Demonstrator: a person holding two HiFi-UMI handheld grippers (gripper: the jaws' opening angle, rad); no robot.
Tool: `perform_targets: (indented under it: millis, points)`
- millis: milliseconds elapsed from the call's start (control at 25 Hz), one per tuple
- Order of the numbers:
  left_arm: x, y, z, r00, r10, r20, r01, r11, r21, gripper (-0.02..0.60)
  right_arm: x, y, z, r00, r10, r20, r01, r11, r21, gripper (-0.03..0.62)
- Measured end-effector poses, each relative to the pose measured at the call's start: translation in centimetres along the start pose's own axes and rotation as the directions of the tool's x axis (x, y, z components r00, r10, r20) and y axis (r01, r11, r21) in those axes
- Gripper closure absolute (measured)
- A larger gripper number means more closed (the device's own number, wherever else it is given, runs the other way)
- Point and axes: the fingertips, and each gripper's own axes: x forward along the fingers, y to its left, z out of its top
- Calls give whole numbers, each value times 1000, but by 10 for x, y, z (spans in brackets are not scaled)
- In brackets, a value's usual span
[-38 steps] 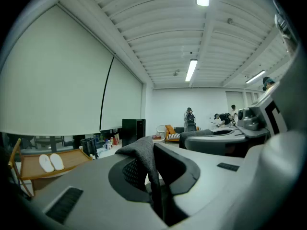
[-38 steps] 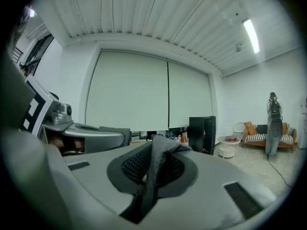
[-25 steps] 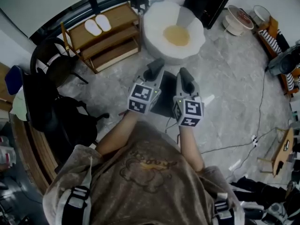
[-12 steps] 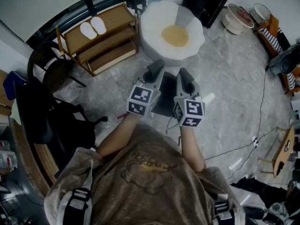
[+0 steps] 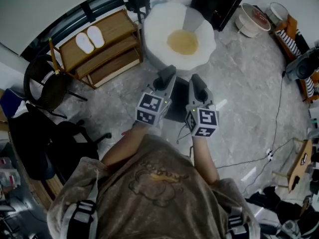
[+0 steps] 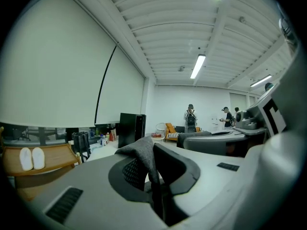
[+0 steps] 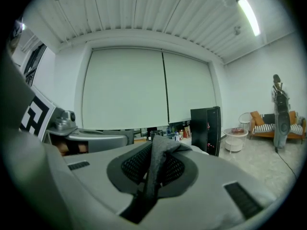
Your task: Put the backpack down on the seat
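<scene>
A dark backpack (image 5: 176, 107) hangs between my two grippers, mostly hidden under them. My left gripper (image 5: 165, 76) is shut on a grey fabric strap (image 6: 143, 156) of it, which stands up between the jaws. My right gripper (image 5: 195, 80) is shut on another grey strap (image 7: 157, 163) in the same way. The seat (image 5: 159, 21) is a white, flower-shaped cushion with a yellow middle, on the floor just beyond the two grippers. The grippers are held side by side, close together, and point towards the seat.
A wooden shelf (image 5: 107, 59) with white slippers (image 5: 90, 39) stands left of the seat. A black chair (image 5: 46, 86) and dark bags (image 5: 35, 143) are at the far left. Behind the seat is a black cabinet (image 5: 219, 1). A cable (image 5: 249, 156) runs across the floor at the right.
Both grippers, with the backpack, have come nearer to the white seat. The shelf and chair have slid left and down in the head view. The grip on the straps is unchanged.
</scene>
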Motion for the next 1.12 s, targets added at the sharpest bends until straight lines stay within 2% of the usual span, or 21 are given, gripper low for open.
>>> perform_targets:
  millis: [200, 600, 1120]
  points:
    - [42, 24, 10, 1000, -18, -16, 18, 1000, 0, 551, 44, -20, 15, 1000, 7, 13, -7, 1000, 14, 562]
    - [129, 75, 34, 997, -69, -27, 69, 998, 12, 551, 134, -63, 40, 999, -29, 20, 28, 999, 25, 562]
    - [201, 127, 49, 994, -109, -24, 110, 994, 11, 551, 211, -95, 55, 999, -52, 13, 52, 998, 45, 562]
